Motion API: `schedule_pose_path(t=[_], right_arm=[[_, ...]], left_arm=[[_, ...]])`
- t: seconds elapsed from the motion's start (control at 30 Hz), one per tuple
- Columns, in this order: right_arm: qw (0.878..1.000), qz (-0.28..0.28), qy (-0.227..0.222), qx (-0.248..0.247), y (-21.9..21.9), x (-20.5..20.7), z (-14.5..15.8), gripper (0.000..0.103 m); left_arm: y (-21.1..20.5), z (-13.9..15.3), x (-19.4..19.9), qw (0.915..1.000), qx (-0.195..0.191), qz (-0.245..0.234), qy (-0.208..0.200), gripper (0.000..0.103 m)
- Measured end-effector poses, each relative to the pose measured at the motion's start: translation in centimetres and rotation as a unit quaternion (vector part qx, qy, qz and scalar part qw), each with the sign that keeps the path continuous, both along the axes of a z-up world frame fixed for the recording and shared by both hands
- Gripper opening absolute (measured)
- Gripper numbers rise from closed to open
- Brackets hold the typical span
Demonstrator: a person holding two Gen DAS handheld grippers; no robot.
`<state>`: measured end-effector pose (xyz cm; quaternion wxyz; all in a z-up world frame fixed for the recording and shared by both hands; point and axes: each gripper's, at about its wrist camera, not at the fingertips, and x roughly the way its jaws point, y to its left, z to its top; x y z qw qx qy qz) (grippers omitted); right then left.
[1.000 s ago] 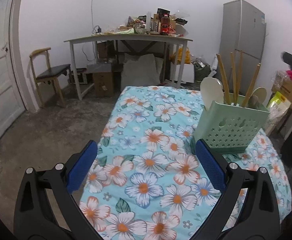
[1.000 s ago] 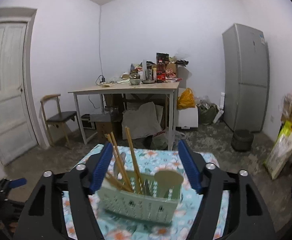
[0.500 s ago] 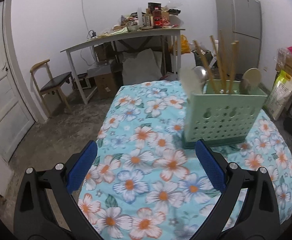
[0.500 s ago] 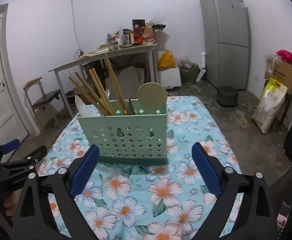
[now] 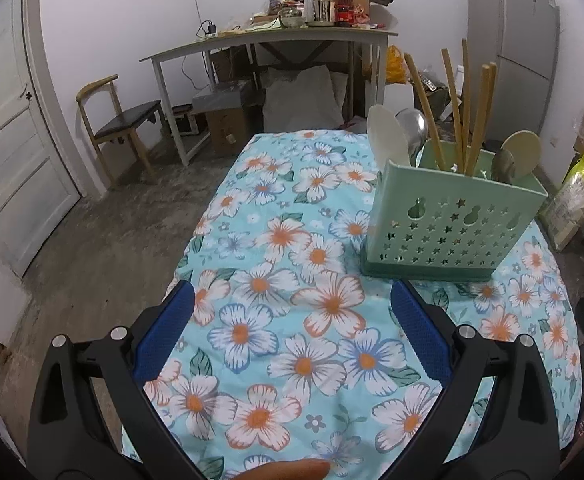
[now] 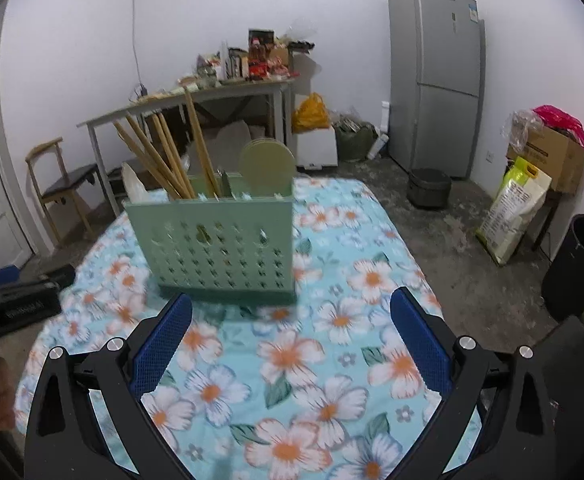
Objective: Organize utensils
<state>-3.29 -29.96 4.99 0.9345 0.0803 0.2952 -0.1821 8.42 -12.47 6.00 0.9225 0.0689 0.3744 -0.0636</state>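
left gripper (image 5: pixel 292 312): jaws spread wide, nothing between the blue pads, just flowery cloth underneath. it hangs low over the near part of the table

right gripper (image 6: pixel 290 320): same deal, wide open and empty, pointing at the holder from the other side

utensil holder (image 5: pixel 448 224): green perforated caddy, upright on the floral tablecloth (image 5: pixel 276 264). sits at about 1 o'clock from the left claw and roughly 11 o'clock from the right one, close to the right claw's left pad but I can't tell if it touches

what's in it: wooden chopsticks (image 5: pixel 452 112) fanning out at angles, a white rice paddle (image 5: pixel 388 136), a metal spoon (image 5: pixel 414 124) and a round wooden spoon (image 5: pixel 522 148). nothing loose on the cloth that I can see, so the sorting looks pretty much done to me

risk 1: the holder looks tall and light with long sticks poking out the top, so I'd guess a nudge from either open jaw tips it or slides it

risk 2: the cloth is soft and rumpled, anything dragging on it could pull the holder along

risk 3: chopsticks lean out past the rim, easy to snag going in from above

risk 4: right view is a bit blurry, so judging the gap there is sketchy
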Motion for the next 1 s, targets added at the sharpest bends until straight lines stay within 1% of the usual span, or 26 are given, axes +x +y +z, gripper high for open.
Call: schedule_pose_path(t=[0.17,0.4,0.5,0.67,0.8,1.0], right_arm=[[1.000,-0.006,0.005,0.013,-0.9,-0.4,-0.5,0.097],[1.000,-0.007,0.009,0.017,-1.4,-0.7,-0.6,0.097],[1.000,-0.009,0.018,0.020,-1.4,-0.7,-1.0,0.097],[0.999,-0.014,0.029,0.024,-1.6,-0.6,-1.2,0.097],[0.999,-0.023,0.038,0.018,-1.7,-0.4,-1.2,0.097],[0.998,-0.033,0.056,0.017,-1.9,-0.1,-1.6,0.097]], left_arm=[[-1.0,0.3,-0.3,0.9999,0.011,-0.003,-0.006,0.095],[-1.9,0.3,-0.7,0.9998,0.016,-0.007,0.001,0.095],[-2.3,0.0,-0.9,0.9997,0.017,-0.017,0.010,0.095],[-2.8,-0.2,-1.1,0.9992,0.022,-0.031,0.014,0.095],[-2.9,-0.4,-1.0,0.9990,0.024,-0.035,0.016,0.095],[-2.8,-0.8,-0.7,0.9984,0.037,-0.037,0.021,0.095]])
